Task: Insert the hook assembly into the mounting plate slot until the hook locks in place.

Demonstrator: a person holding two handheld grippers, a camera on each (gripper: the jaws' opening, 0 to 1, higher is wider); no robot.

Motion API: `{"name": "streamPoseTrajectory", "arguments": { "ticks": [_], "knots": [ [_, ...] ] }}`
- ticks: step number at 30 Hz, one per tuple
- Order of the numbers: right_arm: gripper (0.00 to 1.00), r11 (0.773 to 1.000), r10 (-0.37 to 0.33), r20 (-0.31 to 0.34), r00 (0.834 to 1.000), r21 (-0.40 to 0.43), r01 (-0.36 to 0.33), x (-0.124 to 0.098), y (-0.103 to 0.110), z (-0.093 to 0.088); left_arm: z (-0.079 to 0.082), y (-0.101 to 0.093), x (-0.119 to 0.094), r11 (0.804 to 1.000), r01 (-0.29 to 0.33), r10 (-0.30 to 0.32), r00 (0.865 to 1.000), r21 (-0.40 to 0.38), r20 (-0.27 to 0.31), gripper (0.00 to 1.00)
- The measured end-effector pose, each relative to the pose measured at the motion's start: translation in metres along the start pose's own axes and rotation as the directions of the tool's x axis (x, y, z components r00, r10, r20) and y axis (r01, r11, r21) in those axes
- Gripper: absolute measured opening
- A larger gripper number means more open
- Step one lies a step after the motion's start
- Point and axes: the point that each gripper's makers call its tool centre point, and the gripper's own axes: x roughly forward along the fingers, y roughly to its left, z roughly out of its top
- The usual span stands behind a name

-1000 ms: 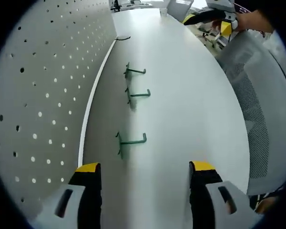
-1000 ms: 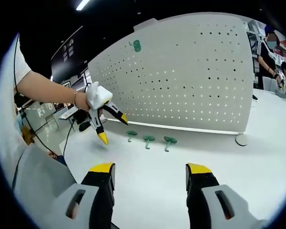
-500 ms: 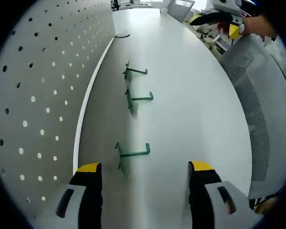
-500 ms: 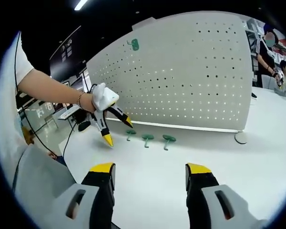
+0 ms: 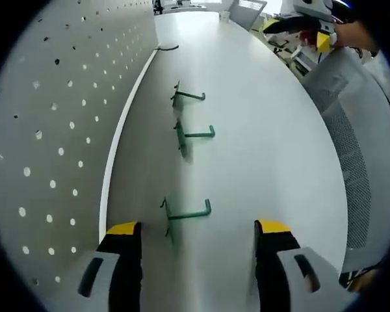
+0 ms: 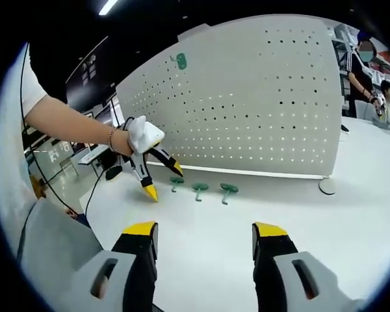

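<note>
Landmark: white perforated mounting plate (image 5: 58, 123), standing upright along the far edge of the white table (image 5: 266, 149).

Hook assemblies: three green hooks lie on the table in a row just in front of the plate's base. Nearest hook (image 5: 185, 214), middle hook (image 5: 194, 135), far hook (image 5: 187, 97) in the left gripper view.

Orientation: each hook's long shank runs away from the plate; the short cross-piece sits at the plate end, the upturned tip at the far end. Long axes are roughly parallel to one another and square to the plate.

Mounted hook: one green hook (image 6: 181, 62) already hangs high on the plate.

Left gripper (image 5: 198, 234): jaws spread wide, nothing between them, poised just short of the nearest hook, straddling its line. Judged placement: lined up for a pick across the shank.

Right gripper (image 6: 205, 237): jaws apart, empty, held well back from the plate. Judged reason: keeps plate, hooks and the other tool in sight.

Stage: no loose hook lifted yet; insertion not begun.

Risk: a thin shank lying flat may skid when pinched.
</note>
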Motion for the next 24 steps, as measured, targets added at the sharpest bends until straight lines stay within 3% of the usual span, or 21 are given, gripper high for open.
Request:
{"name": "streamPoseTrajectory", "arguments": {
  "ticks": [5,16,24],
  "knots": [
    [0.56,1.0,-0.001,0.0,1.0,0.004,0.001,0.0,-0.001,0.0,0.001,0.002,-0.002,1.0,0.001,-0.001,1.0,0.003,0.014,0.68],
    [0.56,1.0,-0.001,0.01,1.0,0.008,0.001,0.0,-0.002,0.002,0.005,0.007,-0.003,1.0,-0.007,0.007,0.999,-0.008,0.031,0.41],
    [0.56,1.0,0.0,0.011,1.0,0.004,0.0,-0.001,-0.001,0.002,0.003,0.01,-0.003,0.999,-0.024,0.025,0.999,-0.031,0.031,0.31]
  ]
}}
